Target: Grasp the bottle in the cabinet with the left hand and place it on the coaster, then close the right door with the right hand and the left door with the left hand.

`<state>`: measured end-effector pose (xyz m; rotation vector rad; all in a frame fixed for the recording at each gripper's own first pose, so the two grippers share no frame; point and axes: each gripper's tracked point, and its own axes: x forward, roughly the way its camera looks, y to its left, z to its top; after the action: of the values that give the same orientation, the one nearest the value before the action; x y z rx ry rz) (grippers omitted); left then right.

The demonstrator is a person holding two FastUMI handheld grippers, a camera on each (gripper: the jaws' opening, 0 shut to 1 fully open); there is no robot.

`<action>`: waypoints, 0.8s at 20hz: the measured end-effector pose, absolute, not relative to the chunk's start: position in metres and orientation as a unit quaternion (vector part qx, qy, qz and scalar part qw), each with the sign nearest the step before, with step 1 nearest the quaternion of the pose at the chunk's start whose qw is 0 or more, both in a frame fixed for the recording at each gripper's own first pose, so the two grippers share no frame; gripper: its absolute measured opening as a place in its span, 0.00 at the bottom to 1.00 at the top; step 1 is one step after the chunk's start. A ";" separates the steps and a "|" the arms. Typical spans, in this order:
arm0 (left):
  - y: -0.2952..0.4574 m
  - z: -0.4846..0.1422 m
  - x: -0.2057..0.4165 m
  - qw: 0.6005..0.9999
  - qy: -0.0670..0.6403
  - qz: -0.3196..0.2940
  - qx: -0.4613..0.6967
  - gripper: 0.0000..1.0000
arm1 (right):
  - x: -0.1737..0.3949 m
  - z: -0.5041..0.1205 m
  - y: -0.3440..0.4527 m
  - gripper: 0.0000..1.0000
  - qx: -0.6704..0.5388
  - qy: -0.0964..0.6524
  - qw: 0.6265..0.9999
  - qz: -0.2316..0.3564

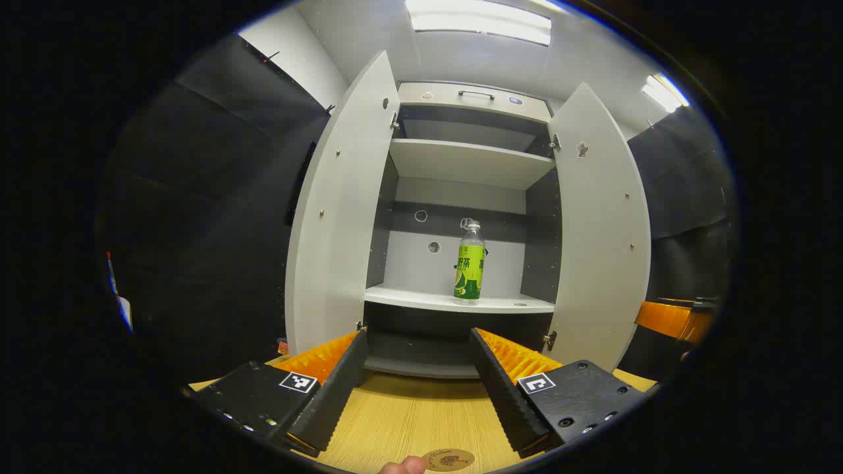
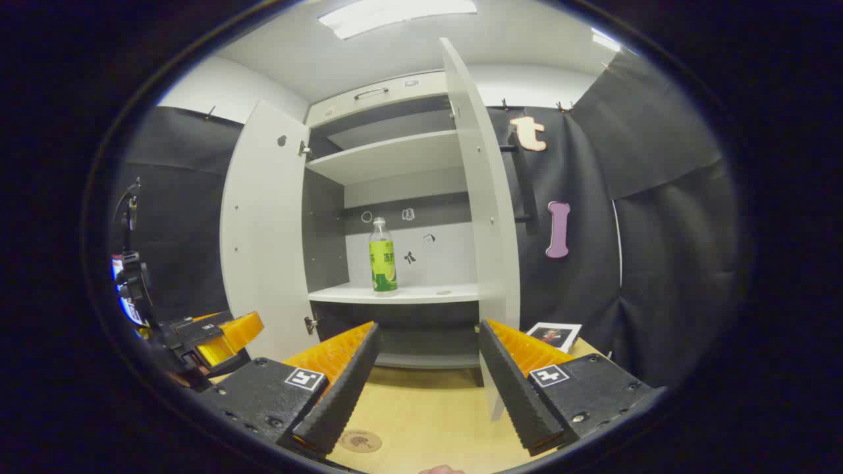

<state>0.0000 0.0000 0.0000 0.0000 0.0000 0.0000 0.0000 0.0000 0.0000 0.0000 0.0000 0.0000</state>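
The bottle (image 1: 469,263) stands upright on the cabinet's lower shelf (image 1: 421,300), toward its right end, straight ahead of and above the left tool (image 1: 417,388), whose jaws gape wide and empty over the table (image 1: 408,415).

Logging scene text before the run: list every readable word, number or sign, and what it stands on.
No text can be read reliably.
bottle label: printed characters, too blurred to read.
coaster: print too small to read.
left hand-held gripper and right hand-held gripper: square coded markers, no words.
card on the table: too small to read.
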 end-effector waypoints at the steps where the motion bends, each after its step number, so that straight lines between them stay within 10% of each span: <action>1: 0.000 -0.001 0.001 1.000 0.002 0.002 0.003 0.95 | 0.001 -0.001 0.002 0.98 -0.002 0.002 1.000 0.004; 16: -0.007 0.003 -0.001 1.000 0.001 -0.019 0.007 0.95 | -0.002 -0.006 0.008 0.98 -0.011 0.012 1.000 0.006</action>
<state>-0.0005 -0.0067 0.0031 0.0138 0.0024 -0.0377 -0.0020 0.0082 -0.0058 -0.0223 0.0237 0.0121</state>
